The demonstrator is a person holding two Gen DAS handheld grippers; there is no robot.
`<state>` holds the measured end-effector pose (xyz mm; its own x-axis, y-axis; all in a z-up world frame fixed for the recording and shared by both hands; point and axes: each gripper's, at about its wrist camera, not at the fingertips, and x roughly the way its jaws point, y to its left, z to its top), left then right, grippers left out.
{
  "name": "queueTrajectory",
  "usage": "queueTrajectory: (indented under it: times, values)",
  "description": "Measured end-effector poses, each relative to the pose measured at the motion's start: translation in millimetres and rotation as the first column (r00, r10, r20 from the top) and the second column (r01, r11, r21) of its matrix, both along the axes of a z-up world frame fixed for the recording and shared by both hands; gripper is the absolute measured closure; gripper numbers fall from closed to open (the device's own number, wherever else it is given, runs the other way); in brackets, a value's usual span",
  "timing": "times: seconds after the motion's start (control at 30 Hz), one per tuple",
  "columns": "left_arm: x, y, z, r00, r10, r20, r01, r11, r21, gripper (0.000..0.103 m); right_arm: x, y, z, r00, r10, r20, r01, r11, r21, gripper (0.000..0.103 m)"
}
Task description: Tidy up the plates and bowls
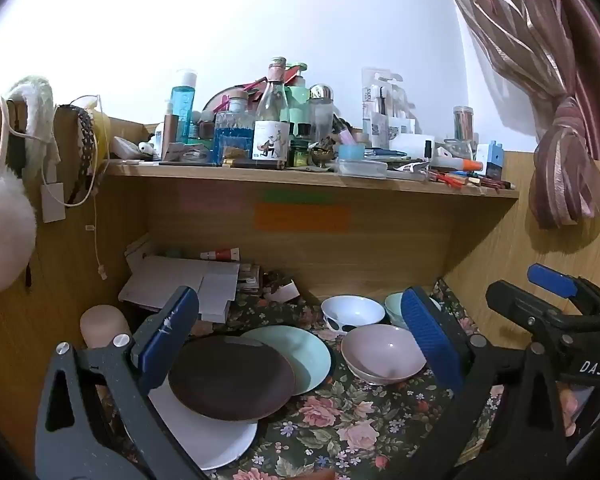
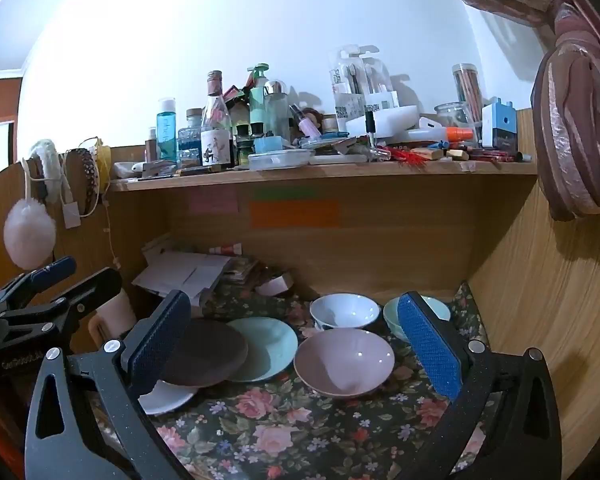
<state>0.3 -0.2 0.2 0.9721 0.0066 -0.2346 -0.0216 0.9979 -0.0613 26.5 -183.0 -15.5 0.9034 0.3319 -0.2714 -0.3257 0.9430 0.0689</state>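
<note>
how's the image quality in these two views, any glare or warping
Left wrist view: wall blown out white, shelf edge bowed by fisheye. Right wrist view: same glare on the wall, small highlights on the pink bowl, dark corners; plates and bowls stay sharp.

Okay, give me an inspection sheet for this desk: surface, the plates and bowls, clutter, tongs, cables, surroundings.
Surface: floral cloth covers the desk.
Job's things: brown plate overlaps white plate and mint plate; pink bowl, white bowl and mint bowl stand upright.
Clutter: papers at the back left.
Tongs: left tongs and right tongs open, holding nothing.
Cables: white cord hangs on the left panel.
Surroundings: crowded shelf above; curtain at right.
</note>
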Motion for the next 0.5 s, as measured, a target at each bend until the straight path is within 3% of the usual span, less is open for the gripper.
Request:
queueTrajectory:
  times: [0.5]
  values:
    - [2.4, -8.7, 3.9, 1.0, -0.001, 0.017, 0.001, 1.0, 0.005, 0.0, -4.2, 1.4, 1.4, 1.0, -0.004, 0.016, 0.004, 1.0, -0.011, 0.0]
